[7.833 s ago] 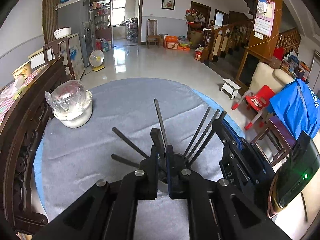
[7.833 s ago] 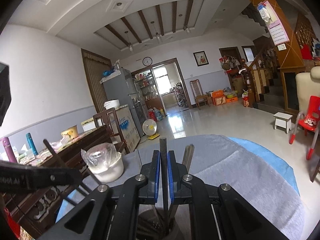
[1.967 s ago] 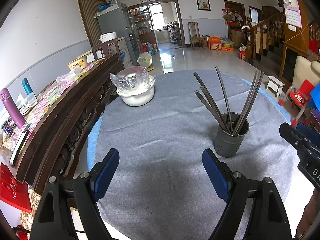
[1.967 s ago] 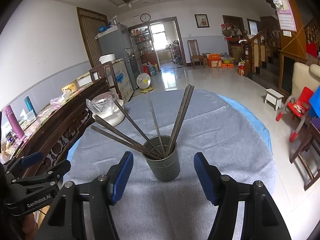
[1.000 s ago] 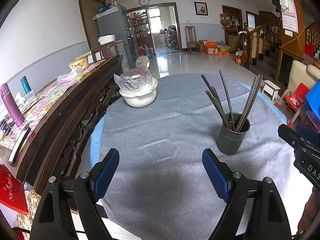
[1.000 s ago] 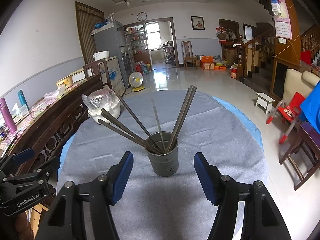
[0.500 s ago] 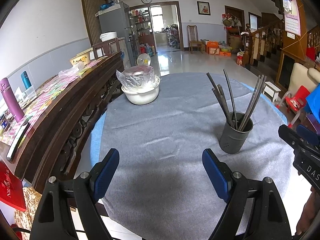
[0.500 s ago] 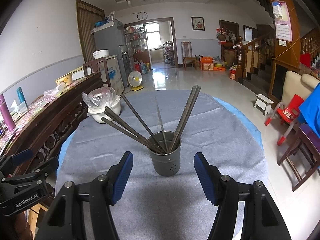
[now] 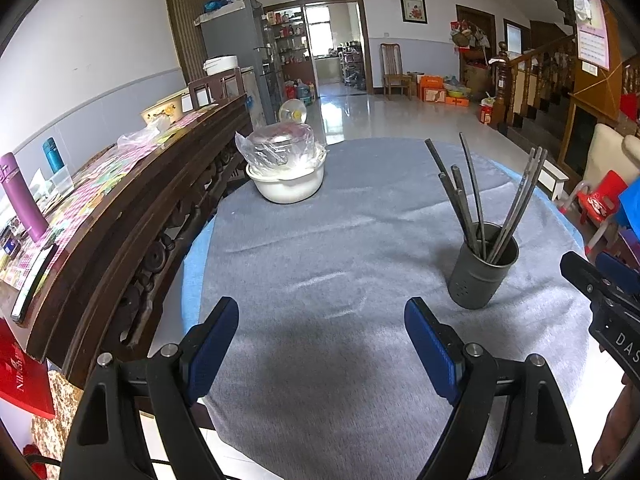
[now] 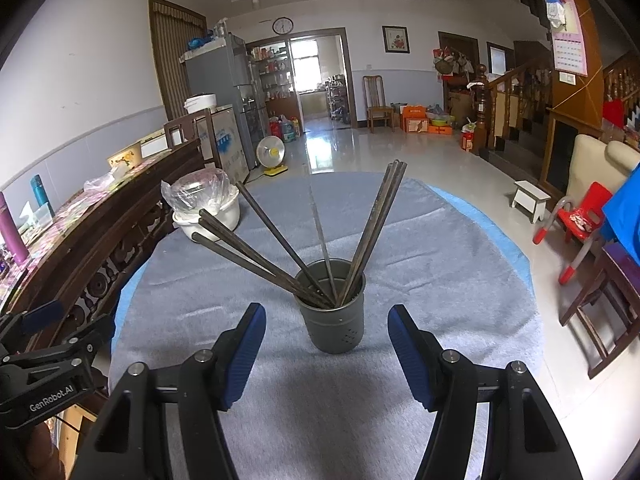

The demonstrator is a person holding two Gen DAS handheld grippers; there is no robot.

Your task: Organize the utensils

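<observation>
A grey metal utensil cup (image 10: 334, 322) stands upright on the grey tablecloth (image 10: 432, 256) and holds several dark chopsticks (image 10: 280, 240) that fan out. It also shows in the left wrist view (image 9: 482, 276), right of centre, with its chopsticks (image 9: 460, 196). My right gripper (image 10: 326, 352) is open and empty, just short of the cup, its jaws wide on either side. My left gripper (image 9: 322, 340) is open and empty over bare cloth, left of the cup. The right gripper's body (image 9: 608, 304) shows at the right edge of the left wrist view.
A white pot wrapped in clear plastic (image 9: 286, 170) stands at the table's far left. A dark carved wooden sideboard (image 9: 132, 200) with bottles runs along the left edge. The left gripper's body (image 10: 48, 364) is at lower left. Chairs (image 10: 600, 292) stand right.
Both grippers, shut on chopsticks at the cup 7.8 s ago, now stand open and drawn back. Over the last second only the view has shifted slightly.
</observation>
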